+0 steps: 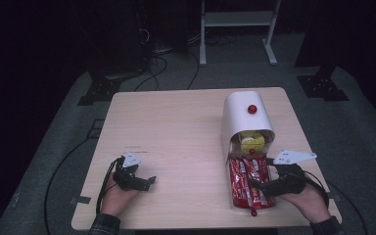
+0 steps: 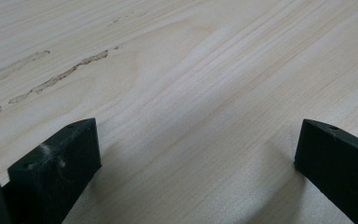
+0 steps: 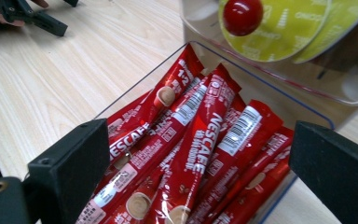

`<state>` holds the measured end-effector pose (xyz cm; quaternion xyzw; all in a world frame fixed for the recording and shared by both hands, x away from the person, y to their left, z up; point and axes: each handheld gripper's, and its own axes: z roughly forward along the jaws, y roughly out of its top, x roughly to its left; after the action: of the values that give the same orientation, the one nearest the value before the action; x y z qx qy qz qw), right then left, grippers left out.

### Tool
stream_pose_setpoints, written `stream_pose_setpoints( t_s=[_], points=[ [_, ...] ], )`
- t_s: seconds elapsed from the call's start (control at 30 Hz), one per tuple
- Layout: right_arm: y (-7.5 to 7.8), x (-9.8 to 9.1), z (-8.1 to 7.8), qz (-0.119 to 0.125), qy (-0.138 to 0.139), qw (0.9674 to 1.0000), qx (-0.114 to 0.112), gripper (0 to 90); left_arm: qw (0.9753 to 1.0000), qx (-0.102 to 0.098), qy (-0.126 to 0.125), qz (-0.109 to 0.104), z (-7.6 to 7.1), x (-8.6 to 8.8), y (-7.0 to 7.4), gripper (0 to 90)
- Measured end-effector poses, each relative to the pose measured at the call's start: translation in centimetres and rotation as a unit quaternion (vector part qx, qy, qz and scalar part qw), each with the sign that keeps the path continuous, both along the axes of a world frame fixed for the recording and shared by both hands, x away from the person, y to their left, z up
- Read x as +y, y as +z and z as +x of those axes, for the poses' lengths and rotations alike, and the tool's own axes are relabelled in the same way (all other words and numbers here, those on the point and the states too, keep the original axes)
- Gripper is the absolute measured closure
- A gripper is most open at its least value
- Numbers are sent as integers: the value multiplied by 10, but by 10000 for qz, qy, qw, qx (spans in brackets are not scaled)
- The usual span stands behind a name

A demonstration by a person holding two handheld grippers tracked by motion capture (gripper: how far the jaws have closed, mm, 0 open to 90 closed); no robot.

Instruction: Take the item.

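The right gripper (image 3: 198,163), jaws spread wide and empty, hovers over red Nescafé sachets (image 3: 200,140) heaped in a clear drawer (image 1: 233,205) pulled out at the table's (image 1: 176,127) near right edge. Behind the drawer stands a white rounded container (image 1: 240,110) holding yellow-green capsules (image 3: 289,28) (a red knob (image 3: 242,16) sits on an upper clear drawer's front). Well apart to the left, the left gripper (image 2: 196,149) rests over bare wood, equally wide open, gripping nothing.
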<state>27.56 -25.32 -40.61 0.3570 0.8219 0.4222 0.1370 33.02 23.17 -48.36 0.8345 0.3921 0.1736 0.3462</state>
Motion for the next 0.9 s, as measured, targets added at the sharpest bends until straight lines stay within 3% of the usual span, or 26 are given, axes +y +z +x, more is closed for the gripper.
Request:
stream_pose_setpoints(
  t_s=[0.33, 0.43, 0.9],
  points=[
    [-3, 7, 1, -38, 124, 9999, 32, 69, 10000, 0, 0, 1, 0, 0, 0, 0],
    [-4, 9, 1, -21, 163, 9999, -19, 122, 10000, 2, 3, -2, 0, 0, 0, 0],
    [-8, 12, 3, -50, 218, 9997, -28, 208, 10000, -1, 0, 2, 0, 0, 0, 0]
  ],
)
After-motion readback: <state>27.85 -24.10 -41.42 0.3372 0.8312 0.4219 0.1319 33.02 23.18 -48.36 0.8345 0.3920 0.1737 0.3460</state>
